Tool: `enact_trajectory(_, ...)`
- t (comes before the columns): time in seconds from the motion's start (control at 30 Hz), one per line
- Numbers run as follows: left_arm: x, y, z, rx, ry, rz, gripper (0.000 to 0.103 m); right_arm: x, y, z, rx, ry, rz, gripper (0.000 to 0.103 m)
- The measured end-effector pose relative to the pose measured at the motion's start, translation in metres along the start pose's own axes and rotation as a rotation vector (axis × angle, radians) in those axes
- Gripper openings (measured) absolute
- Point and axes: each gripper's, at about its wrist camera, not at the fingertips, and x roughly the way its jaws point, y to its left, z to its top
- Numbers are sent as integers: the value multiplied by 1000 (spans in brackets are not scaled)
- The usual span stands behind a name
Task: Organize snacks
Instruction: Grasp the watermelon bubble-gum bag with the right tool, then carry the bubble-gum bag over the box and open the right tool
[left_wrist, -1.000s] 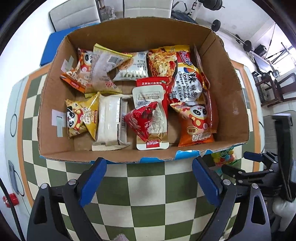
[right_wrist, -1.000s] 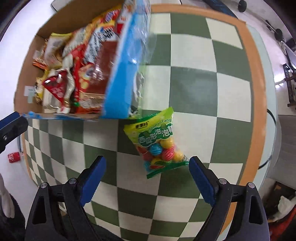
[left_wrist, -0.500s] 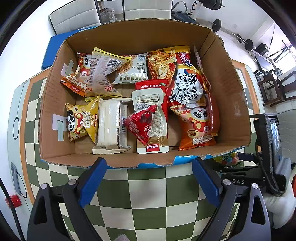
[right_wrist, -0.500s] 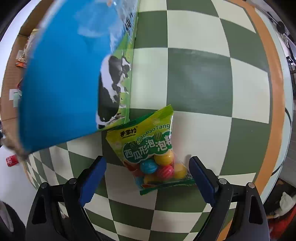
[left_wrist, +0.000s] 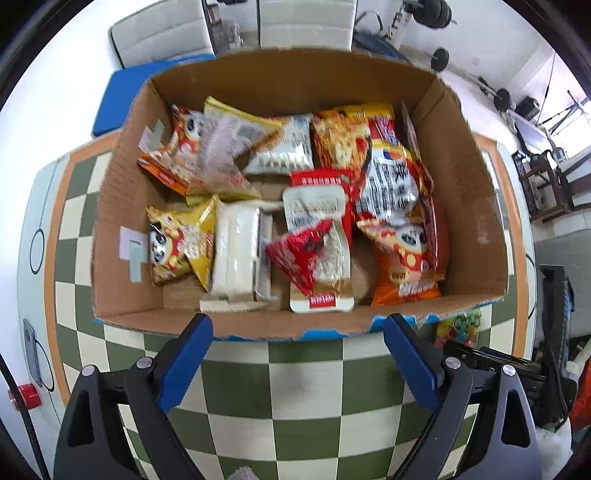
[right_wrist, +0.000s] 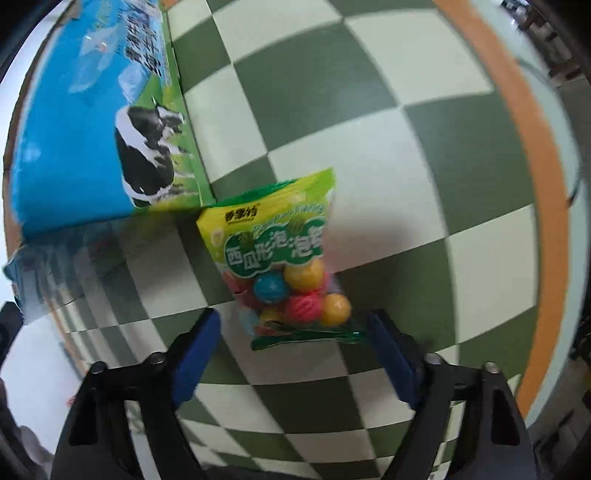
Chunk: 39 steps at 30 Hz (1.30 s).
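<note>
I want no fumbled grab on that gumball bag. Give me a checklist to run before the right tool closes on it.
1. Right tool open: ok, both fingers are spread wide.
2. Gumball bag between the fingers: ok, its lower edge sits in the gap.
3. Bag free of other things: cannot tell, its top corner lies right at the cardboard box.
4. Bag flat on the checkered table: ok.
5. Left tool out of the way: ok, open at the box's near wall.
6. Room in the box: ok, some bare cardboard floor shows between the packets.
</note>
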Motion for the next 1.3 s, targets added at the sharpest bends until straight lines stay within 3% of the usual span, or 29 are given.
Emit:
enact_trajectory(0.1,-6,1,5,12,-40,9,95,-11,5,2,-20,-56,-2,90)
enact_trajectory(0.17,-4,2,9,21,-29,12,100,-12,13,7,-56,-69,-26,90)
enact_trajectory(0.43,0,13,14,10,-23,10,100,5,25,23,-79,-54,-112,90)
enact_trajectory(0.53,-5,16,12,27,-66,67,100,5,22,22,-59,-71,-120,89)
enact_trajectory(0.57,-7,17,11,32,-84,92,100,5,24,28,-56,-75,-123,87)
enact_trajectory(0.7,-11,26,7,18,-108,93,100,-2,29,18,-79,-129,-154,58)
enact_trajectory(0.73,-11,28,6,17,-105,92,100,-2,32,2,-82,-132,-154,58)
enact_trajectory(1.0,-22,37,-8,21,-113,137,100,-12,24,-5,-85,-120,-92,56)
enact_trajectory(1.3,-53,49,-20,-2,-169,116,100,-75,37,-52,-129,-161,104,55)
